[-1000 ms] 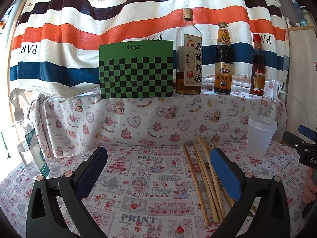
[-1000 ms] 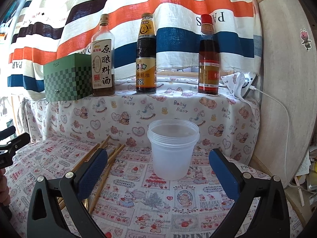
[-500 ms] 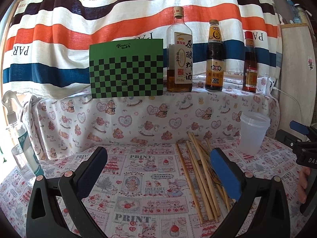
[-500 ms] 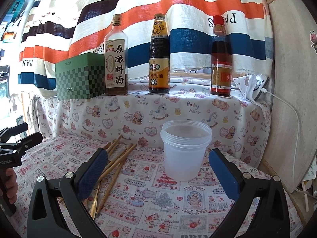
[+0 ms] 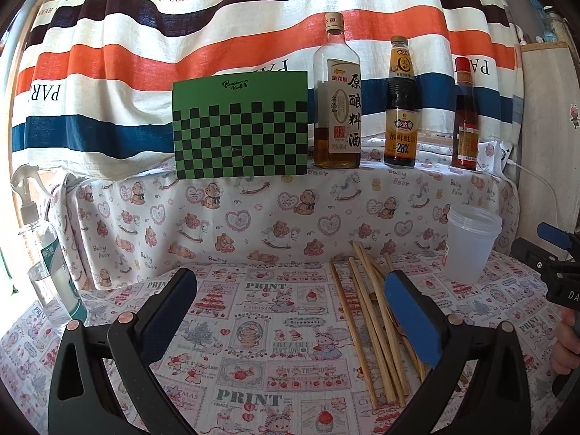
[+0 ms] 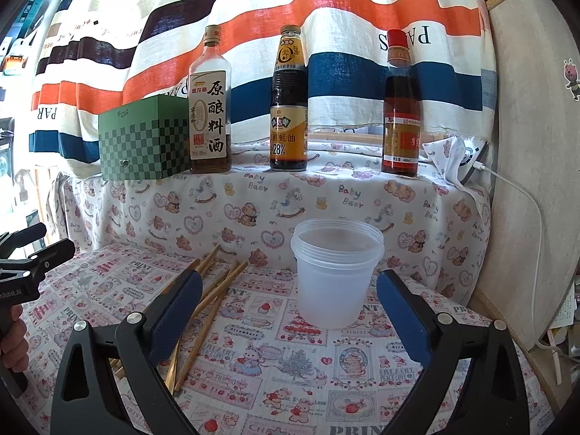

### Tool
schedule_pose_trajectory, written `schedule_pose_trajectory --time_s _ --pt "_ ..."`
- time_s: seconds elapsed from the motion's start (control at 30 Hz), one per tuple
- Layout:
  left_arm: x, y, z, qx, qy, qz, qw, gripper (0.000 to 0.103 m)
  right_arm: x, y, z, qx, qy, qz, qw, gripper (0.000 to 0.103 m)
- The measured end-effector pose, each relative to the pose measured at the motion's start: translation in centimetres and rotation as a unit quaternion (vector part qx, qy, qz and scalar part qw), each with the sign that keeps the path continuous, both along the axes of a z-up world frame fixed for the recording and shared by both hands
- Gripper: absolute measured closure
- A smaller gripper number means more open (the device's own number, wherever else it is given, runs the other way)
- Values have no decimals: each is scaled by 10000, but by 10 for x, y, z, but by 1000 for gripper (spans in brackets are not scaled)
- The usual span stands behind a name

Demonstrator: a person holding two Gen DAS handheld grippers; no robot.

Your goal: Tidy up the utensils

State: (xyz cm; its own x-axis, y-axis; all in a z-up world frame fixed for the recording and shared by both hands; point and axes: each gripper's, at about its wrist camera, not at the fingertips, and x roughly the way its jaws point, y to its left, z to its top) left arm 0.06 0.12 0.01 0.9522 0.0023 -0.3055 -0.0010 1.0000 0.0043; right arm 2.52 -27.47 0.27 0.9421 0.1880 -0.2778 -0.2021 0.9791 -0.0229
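Observation:
Several wooden chopsticks (image 5: 366, 322) lie loose on the patterned tablecloth; they also show in the right wrist view (image 6: 217, 290). A clear plastic tub (image 5: 469, 246) stands upright to their right and shows in the right wrist view (image 6: 335, 272). My left gripper (image 5: 290, 304) is open and empty above the cloth, with the chopsticks by its right finger. My right gripper (image 6: 288, 306) is open and empty, with the tub straight ahead between its fingers. Each gripper shows at the edge of the other's view.
A raised shelf at the back holds a green checkered box (image 5: 241, 127) and three sauce bottles (image 5: 337, 98), (image 5: 400, 105), (image 5: 465, 116). A spray bottle (image 5: 40, 250) stands at the far left. A white cable (image 6: 525, 210) hangs at the right by a board.
Both grippers have shifted a little: the scene slid left and then back right in the left view, and the tub has moved right and closer in the right view. Both stay open.

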Motion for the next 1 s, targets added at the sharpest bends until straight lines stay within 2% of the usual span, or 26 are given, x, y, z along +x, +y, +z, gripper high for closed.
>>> schedule_pose_trajectory --time_s 0.23,0.33,0.47,0.67,0.73,0.8,0.87,0.93,1.0 --pt "1 1 0 15 19 116 9999 0 0 0 0 -14 17 -55 10000 2" --pt "2 0 -1 22 67 19 10000 0 -1 3 -1 12 74 106 9999 2" --pt "4 1 -2 30 137 32 9999 0 -6 15 -1 -212 86 30 9997 11" --pt "3 1 -2 30 139 65 9999 0 -8 16 -2 -104 215 103 9997 16" --pt "2 2 -1 31 123 130 9998 0 -5 17 -4 -90 373 157 9991 21" --pt "1 3 -1 74 92 208 9997 0 -4 17 -5 -47 451 116 9989 33" --pt "-1 4 0 125 36 330 9994 0 -2 17 -5 -7 568 95 9983 40" --pt "-1 8 0 70 33 350 9994 0 1 18 -7 60 831 230 9963 44" --pt "0 11 1 45 49 489 9988 0 3 20 -9 176 1061 395 9934 56"
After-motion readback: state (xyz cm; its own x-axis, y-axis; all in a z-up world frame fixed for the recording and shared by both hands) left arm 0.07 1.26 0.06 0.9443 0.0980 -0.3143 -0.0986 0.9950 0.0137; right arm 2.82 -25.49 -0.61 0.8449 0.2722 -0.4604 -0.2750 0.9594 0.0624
